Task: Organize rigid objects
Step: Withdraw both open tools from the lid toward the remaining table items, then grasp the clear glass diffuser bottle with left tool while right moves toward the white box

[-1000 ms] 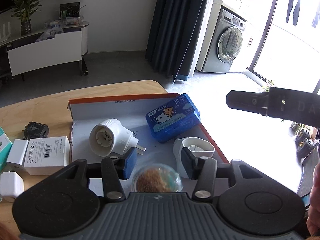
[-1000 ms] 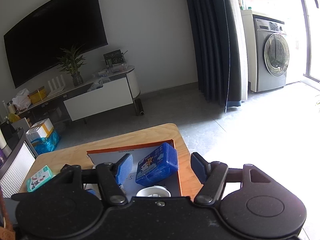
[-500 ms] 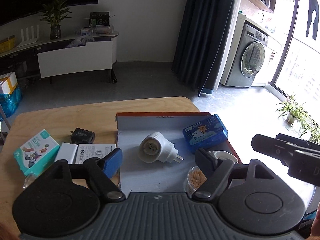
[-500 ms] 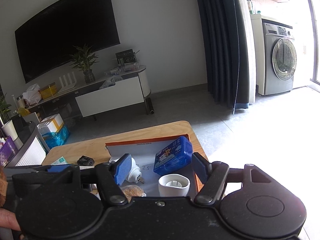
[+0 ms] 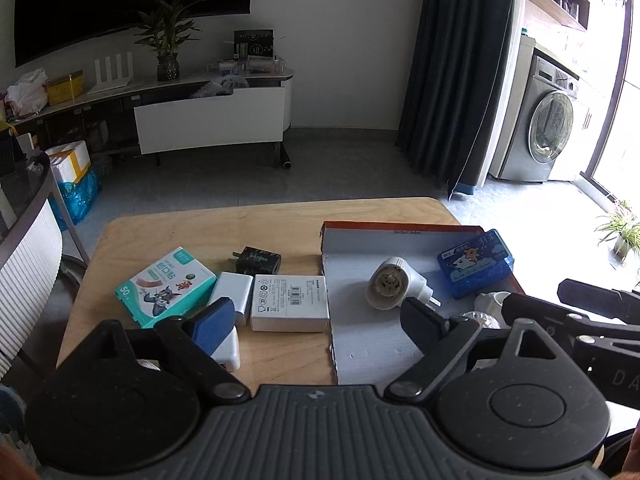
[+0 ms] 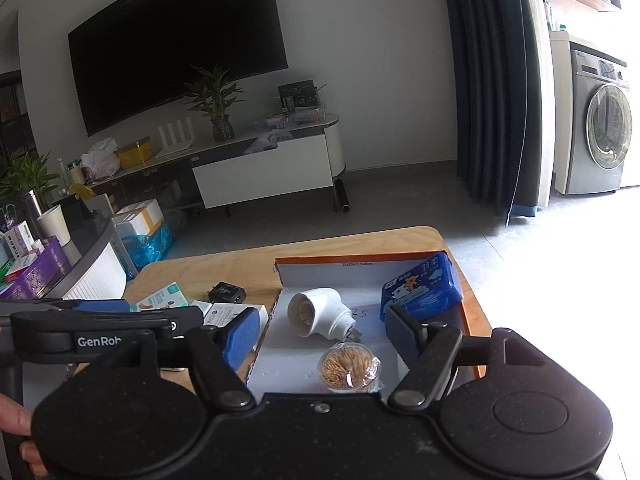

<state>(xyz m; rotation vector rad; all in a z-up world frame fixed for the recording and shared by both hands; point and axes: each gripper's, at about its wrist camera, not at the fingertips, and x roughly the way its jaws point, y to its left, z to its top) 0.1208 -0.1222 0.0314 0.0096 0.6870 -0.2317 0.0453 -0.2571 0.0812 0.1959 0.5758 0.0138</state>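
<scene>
Left gripper (image 5: 316, 320) spread wide over the wooden table (image 5: 280, 216), jaws just been opening, nothing between them; right gripper (image 6: 320, 330) gaping too, also just widening, gripping nothing. In the shallow box lid (image 6: 320, 270): white plug adapter (image 6: 320, 312), blue tissue pack (image 6: 420, 290), toothpick tub (image 6: 348, 368). Outside, just left of it: white carton (image 5: 290, 302), black charger (image 5: 258, 260), plaster box (image 5: 166, 286).

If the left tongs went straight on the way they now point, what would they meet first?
Probably the white barcode box or the near left edge of the shallow cardboard tray beside it: both lie between the open fingers of the left tongs. Depth is unclear, so which comes first cannot be told. Nothing is held.
</scene>
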